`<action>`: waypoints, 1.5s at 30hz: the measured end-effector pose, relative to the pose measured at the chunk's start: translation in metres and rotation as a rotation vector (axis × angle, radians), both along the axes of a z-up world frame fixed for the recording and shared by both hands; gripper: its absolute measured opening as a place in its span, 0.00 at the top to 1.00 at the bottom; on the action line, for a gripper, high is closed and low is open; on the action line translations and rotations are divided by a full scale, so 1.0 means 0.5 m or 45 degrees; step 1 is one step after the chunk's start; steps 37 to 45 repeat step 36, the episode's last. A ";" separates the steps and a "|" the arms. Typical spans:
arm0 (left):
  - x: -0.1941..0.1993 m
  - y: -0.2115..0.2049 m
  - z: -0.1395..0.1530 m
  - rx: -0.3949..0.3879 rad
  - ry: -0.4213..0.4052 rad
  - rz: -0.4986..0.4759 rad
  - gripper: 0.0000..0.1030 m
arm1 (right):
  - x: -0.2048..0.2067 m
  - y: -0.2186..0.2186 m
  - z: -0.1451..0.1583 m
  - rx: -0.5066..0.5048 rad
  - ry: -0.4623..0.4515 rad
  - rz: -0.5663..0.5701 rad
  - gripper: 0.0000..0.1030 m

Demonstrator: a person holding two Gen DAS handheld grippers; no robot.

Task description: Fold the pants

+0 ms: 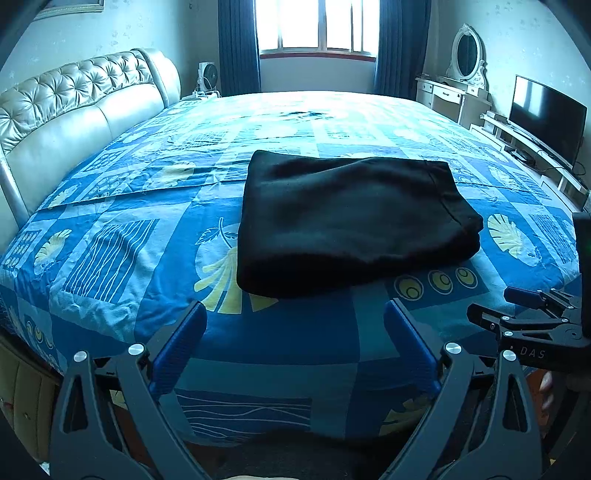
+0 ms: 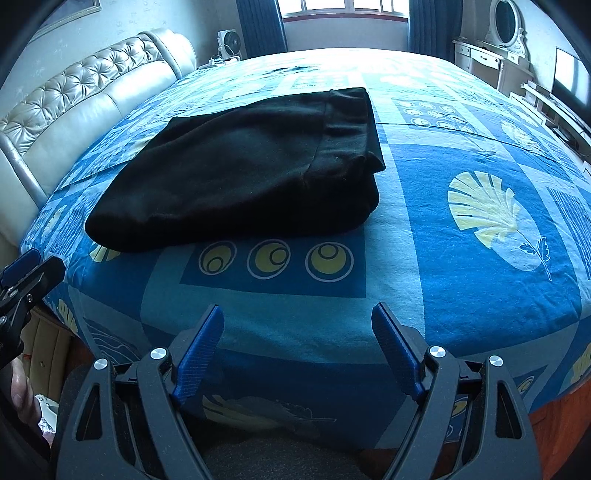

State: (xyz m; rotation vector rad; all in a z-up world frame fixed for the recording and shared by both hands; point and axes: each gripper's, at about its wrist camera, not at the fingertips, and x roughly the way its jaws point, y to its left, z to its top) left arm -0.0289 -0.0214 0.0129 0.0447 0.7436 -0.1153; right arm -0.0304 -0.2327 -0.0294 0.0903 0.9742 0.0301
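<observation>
The black pants [image 1: 351, 221] lie folded into a thick rectangular stack on the blue patterned bed sheet [image 1: 129, 240]; they also show in the right wrist view [image 2: 243, 173], up and left of centre. My left gripper [image 1: 295, 314] is open and empty, held near the bed's front edge, short of the pants. My right gripper [image 2: 297, 317] is open and empty too, near the front edge and to the right of the pants. The right gripper shows at the right edge of the left wrist view [image 1: 535, 317], and the left gripper at the left edge of the right wrist view [image 2: 26, 277].
A tufted cream headboard [image 1: 74, 107] runs along the left. A window with blue curtains [image 1: 317, 26] is at the back. A white dressing table with an oval mirror [image 1: 461, 74] and a TV on a low stand [image 1: 546, 114] stand at the right.
</observation>
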 end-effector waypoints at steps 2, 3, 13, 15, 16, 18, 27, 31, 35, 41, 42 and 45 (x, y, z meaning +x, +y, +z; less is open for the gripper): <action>0.000 -0.001 -0.001 0.007 -0.003 -0.002 0.06 | 0.000 0.001 -0.001 -0.001 0.000 0.002 0.21; -0.001 -0.001 -0.001 0.010 -0.004 -0.003 0.06 | 0.000 0.001 -0.001 -0.002 0.002 0.003 0.21; -0.001 -0.010 -0.005 0.035 0.012 -0.016 0.02 | 0.000 0.003 -0.002 -0.004 0.005 0.011 0.21; -0.001 -0.013 -0.006 0.047 0.012 -0.014 0.02 | 0.000 0.005 -0.003 -0.006 0.007 0.015 0.21; -0.002 -0.015 -0.006 0.058 0.010 -0.013 0.02 | 0.001 0.006 -0.003 -0.006 0.007 0.016 0.21; -0.003 -0.017 -0.006 0.070 0.006 -0.013 0.02 | 0.000 0.007 -0.004 -0.007 0.009 0.018 0.21; -0.002 -0.011 0.025 0.002 -0.045 -0.033 0.02 | -0.001 0.006 -0.006 0.022 0.026 0.009 0.21; 0.069 0.062 0.081 -0.024 -0.131 -0.004 0.02 | 0.024 -0.015 0.051 0.178 0.007 0.016 0.21; 0.229 0.203 0.075 0.083 -0.160 0.180 0.02 | 0.115 -0.056 0.137 0.203 -0.133 0.012 0.16; 0.266 0.233 0.067 0.106 -0.154 0.232 0.02 | 0.161 -0.070 0.156 0.184 -0.170 0.014 0.16; 0.266 0.233 0.067 0.106 -0.154 0.232 0.02 | 0.161 -0.070 0.156 0.184 -0.170 0.014 0.16; 0.266 0.233 0.067 0.106 -0.154 0.232 0.02 | 0.161 -0.070 0.156 0.184 -0.170 0.014 0.16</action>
